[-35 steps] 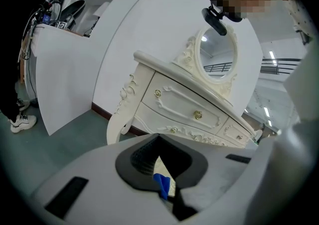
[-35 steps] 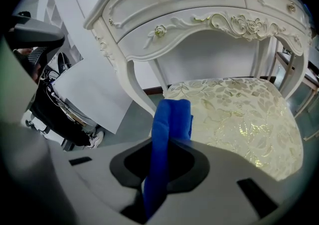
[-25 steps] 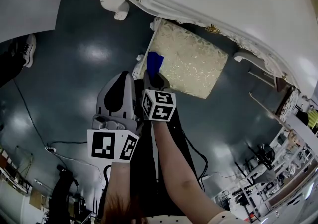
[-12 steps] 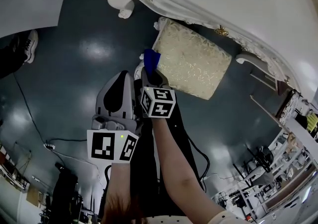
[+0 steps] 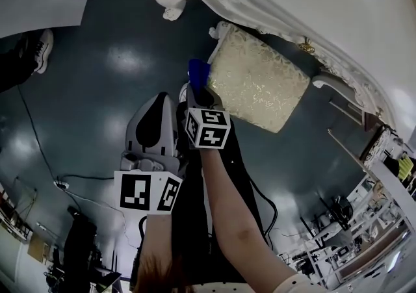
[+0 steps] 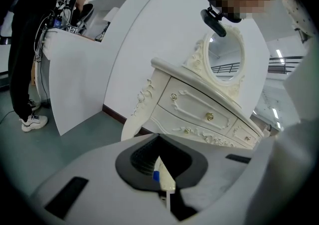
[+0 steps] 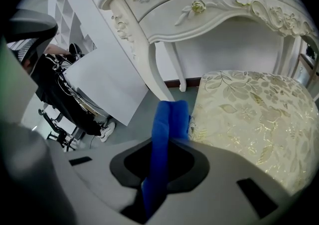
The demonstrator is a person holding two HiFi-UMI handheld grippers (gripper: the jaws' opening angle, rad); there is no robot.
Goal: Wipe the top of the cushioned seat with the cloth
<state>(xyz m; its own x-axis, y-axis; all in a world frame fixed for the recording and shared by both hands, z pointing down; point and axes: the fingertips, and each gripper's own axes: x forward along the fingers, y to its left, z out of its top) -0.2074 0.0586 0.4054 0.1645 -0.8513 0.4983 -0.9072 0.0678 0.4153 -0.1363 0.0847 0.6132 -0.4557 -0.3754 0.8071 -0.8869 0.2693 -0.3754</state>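
The right gripper (image 7: 160, 171) has its jaws closed on a blue cloth (image 7: 167, 134). The cloth is a soft, thick folded strip that stands up out of the jaws with a rounded top end. In the head view it (image 5: 197, 72) sits at the near-left corner of the cushioned seat (image 5: 260, 84), just off the edge. Whether it touches the fabric cannot be told.

The left gripper (image 6: 164, 185) has its jaws pressed together on nothing, and it hangs back, nearer the person than the right one.

The seat (image 7: 249, 114) is a plump rectangular pad with rounded corners. It is covered in cream brocade with a shiny gold leaf pattern, and its top is bare.

Its far side is tucked under a white carved dressing table (image 7: 199, 4) with scrolled trim and curved legs. One leg stands at the seat's far-left corner and another at its right.

To the left of the seat lies a glossy dark floor (image 5: 97, 58), open as far as a white panel (image 7: 104, 79).
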